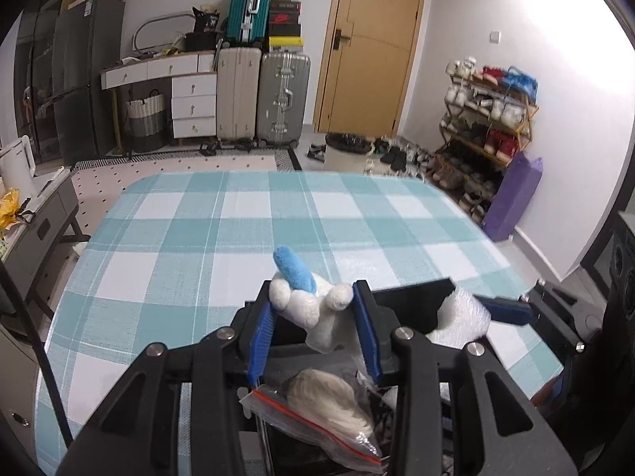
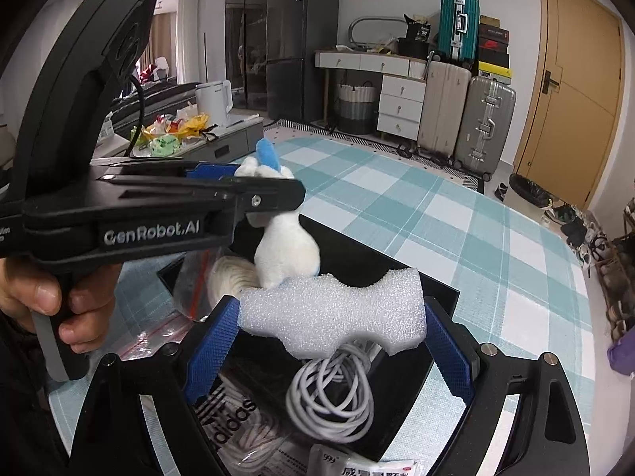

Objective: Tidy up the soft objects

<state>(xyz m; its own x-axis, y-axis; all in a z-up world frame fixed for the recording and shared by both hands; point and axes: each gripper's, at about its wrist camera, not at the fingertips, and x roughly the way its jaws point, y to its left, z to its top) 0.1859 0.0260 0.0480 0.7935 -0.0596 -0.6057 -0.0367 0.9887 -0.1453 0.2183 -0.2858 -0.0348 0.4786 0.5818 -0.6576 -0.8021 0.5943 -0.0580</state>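
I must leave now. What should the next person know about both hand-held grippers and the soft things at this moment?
Left hand-held gripper: shut on the white plush toy with the blue ear, held above the black box.
Right hand-held gripper: shut on the white foam piece, also above the box.
In the box: coiled white cable, zip bag with pale fluffy contents, some packets.
Done: both soft things are picked up.
Left: set them down on the checked tablecloth; where they belong is not shown.
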